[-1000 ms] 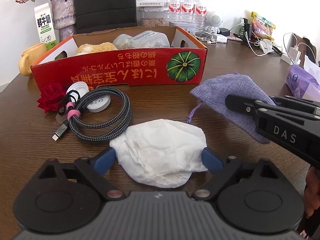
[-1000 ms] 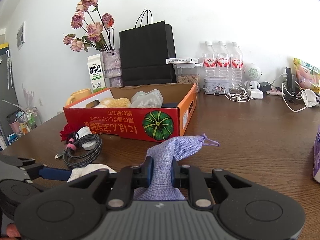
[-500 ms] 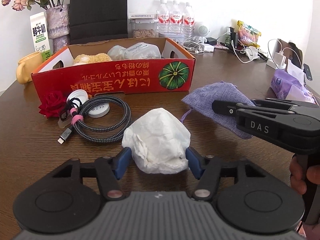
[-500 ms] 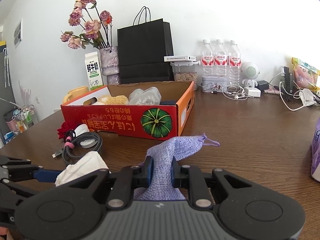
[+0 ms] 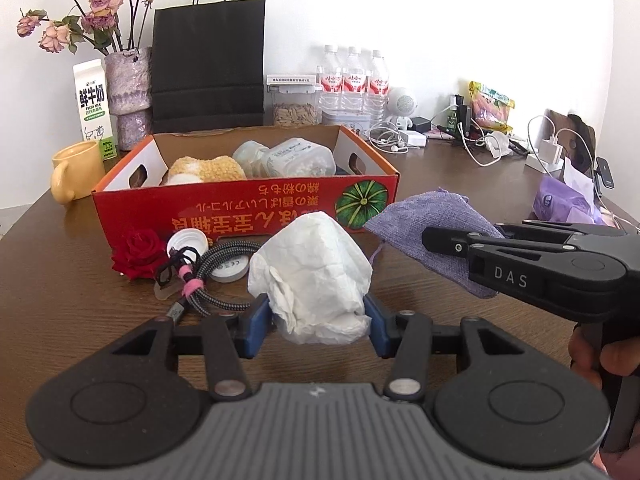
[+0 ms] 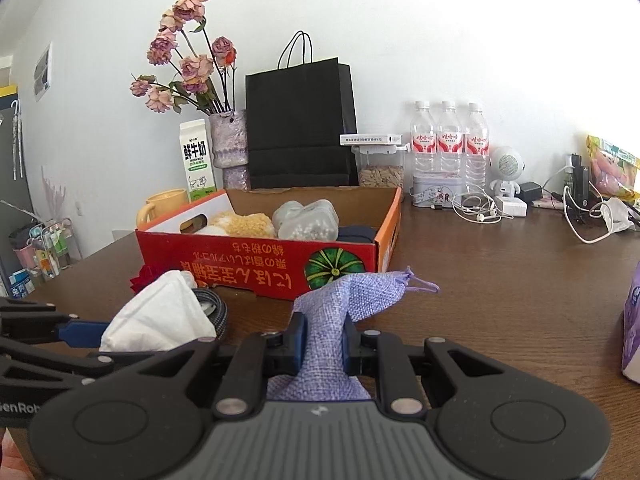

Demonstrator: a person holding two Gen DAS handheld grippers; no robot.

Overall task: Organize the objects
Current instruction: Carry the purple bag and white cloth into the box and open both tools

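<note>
Mid-task: left gripper clamps the white wad, right gripper pinches the purple pouch; the part-filled box at frame centre awaits both, with cable and rose left out.

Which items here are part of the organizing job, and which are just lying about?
In play: white crumpled paper in left tongs; purple burlap pouch in right tongs; red cardboard box.
Lying about: milk carton, black paper bag, water bottles.

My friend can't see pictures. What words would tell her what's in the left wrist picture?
The left gripper squeezes a crumpled white tissue wad above a brown table. Beside it the right gripper pinches a purple cloth pouch, before a red cardboard box.
</note>
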